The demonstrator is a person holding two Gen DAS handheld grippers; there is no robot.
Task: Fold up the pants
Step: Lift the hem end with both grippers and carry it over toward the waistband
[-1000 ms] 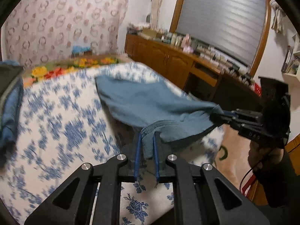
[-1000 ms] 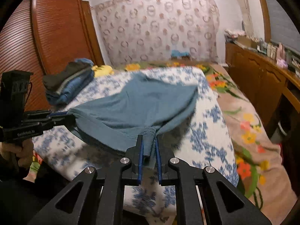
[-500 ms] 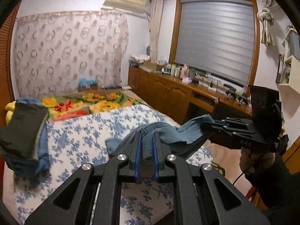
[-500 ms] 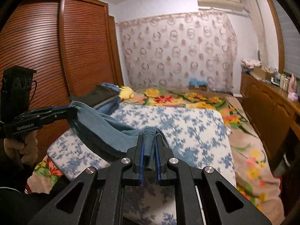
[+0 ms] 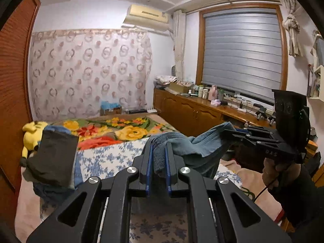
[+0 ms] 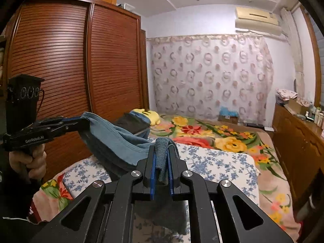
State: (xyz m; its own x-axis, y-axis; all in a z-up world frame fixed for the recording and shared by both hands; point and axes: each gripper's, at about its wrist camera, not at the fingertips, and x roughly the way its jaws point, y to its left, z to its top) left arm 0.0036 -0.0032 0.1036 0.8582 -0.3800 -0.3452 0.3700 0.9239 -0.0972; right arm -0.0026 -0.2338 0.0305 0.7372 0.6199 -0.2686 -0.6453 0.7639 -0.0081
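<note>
bed: a mattress under a blue-flowered white sheet (image 5: 105,160), with a bright floral blanket (image 6: 222,139) spread past it toward the curtained wall.
wardrobe: tall slatted brown doors (image 6: 66,60) stand beside the bed on the left of the right wrist view.
sideboard: a long wooden cabinet (image 5: 188,111) runs under the shuttered window, its top crowded with small bottles and boxes.
clothes pile: dark and blue folded garments (image 5: 52,158) are stacked on the bed's far left side, with a yellow plush toy (image 5: 30,135) just behind them.
pants: the blue pants (image 5: 194,143) are lifted off the bed and hang in a slack, bunched band strung between the two grippers; the lower part of the fabric drops out of view below the fingers.
left gripper: the left gripper (image 5: 159,162) has its blue-padded fingers drawn narrow, pinching a thick wad of the pants' edge.
right gripper: the right gripper (image 6: 162,168) is likewise clamped narrow on a rolled fold of the pants, held level with the left one and well apart from it.
</note>
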